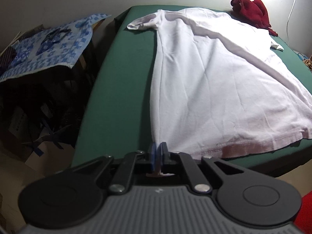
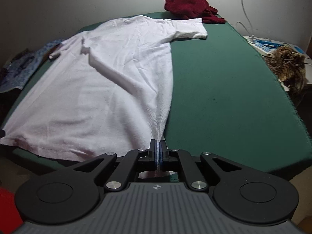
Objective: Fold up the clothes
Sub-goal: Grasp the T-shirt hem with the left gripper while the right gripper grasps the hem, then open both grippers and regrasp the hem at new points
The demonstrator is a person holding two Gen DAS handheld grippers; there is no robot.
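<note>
The green table (image 2: 224,89) takes most of my view, and on it the white T-shirt (image 2: 101,81) lies spread out, with its collar end toward the far edge and its bottom hem toward me. One long diagonal fold runs across the body of the shirt. The right sleeve (image 2: 192,30) lies flat on the green cloth, and the left sleeve (image 1: 143,22) is a little bunched near the far left corner. Behind the shirt, at the far edge, a crumpled dark red garment (image 2: 188,3) rests just beside the right sleeve. Off the table to the left there is a blue patterned cloth (image 1: 56,44) over some furniture, and to the right a brown mottled fabric (image 2: 286,66) next to a white cable (image 2: 246,13). My left gripper (image 1: 158,152) is pressed together on the left corner of the hem, and my right gripper (image 2: 158,150) pinches the right corner; at both, the white cloth shows between the blue pads (image 2: 155,154).
</note>
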